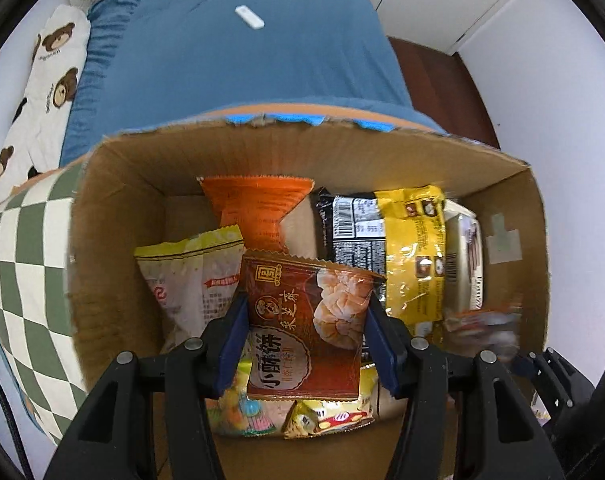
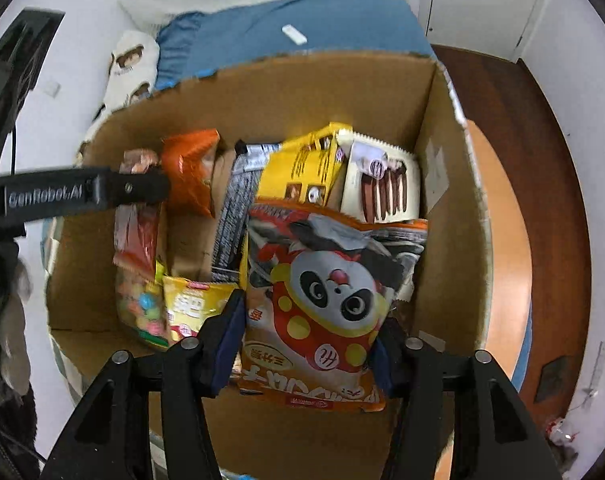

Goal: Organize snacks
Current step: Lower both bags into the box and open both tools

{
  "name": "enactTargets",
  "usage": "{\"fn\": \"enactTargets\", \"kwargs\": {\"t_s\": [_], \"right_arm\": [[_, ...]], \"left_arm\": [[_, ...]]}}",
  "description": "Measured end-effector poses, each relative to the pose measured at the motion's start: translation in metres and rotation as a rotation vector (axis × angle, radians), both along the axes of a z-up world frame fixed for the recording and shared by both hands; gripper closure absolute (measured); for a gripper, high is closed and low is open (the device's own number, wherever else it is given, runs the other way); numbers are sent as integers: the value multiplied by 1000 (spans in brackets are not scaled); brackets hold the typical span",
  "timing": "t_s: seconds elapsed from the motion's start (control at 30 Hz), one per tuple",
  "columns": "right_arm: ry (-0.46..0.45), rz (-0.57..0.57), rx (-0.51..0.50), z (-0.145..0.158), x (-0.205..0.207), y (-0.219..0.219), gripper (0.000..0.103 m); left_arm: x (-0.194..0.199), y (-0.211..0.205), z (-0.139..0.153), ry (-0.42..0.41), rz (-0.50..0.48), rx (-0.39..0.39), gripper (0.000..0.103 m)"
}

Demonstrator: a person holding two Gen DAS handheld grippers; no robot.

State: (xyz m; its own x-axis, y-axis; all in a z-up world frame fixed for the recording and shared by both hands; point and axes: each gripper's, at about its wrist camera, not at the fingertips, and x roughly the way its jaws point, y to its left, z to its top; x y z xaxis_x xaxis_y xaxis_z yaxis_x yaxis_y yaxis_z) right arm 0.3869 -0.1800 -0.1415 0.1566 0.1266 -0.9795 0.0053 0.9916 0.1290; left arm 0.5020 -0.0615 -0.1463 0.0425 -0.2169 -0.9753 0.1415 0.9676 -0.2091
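Fingers [image 1: 376, 340] clamp brown packet [image 1: 310, 328]; panda packet [image 2: 326, 304] seemingly gripped likewise.

The cardboard box [image 2: 454, 184] stands at the foot of the bed [image 1: 230, 64], a remote [image 1: 249, 17] lying on the bedcover behind it. Inside, packets stand in a row along the far wall. The left gripper [image 1: 304, 334] holds a pastry packet [image 1: 306, 328] over the box's left half; the right gripper [image 2: 306, 344] holds a panda packet [image 2: 322, 300] over its right half.
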Motion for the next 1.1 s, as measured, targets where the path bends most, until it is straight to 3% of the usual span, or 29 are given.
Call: {"fn": "enactTargets", "kwargs": {"t_s": [0.1, 0.17, 0.23, 0.73, 0.97, 1.1], "right_arm": [[35, 19, -6, -7, 3, 5, 27], [43, 28, 1, -5, 4, 9, 14], [52, 37, -22, -7, 6, 15, 5], [34, -41, -61, -5, -3, 7, 5], [-15, -46, -59, 16, -19, 12, 5], [-70, -32, -67, 32, -32, 20, 5]], "left_arm": [[3, 2, -10, 19, 12, 2, 39], [4, 4, -14, 30, 13, 6, 16], [3, 6, -13, 24, 10, 13, 15], [-47, 37, 6, -43, 38, 26, 15], [-86, 44, 42, -170, 43, 43, 15], [-114, 50, 69, -286, 64, 59, 15]]}}
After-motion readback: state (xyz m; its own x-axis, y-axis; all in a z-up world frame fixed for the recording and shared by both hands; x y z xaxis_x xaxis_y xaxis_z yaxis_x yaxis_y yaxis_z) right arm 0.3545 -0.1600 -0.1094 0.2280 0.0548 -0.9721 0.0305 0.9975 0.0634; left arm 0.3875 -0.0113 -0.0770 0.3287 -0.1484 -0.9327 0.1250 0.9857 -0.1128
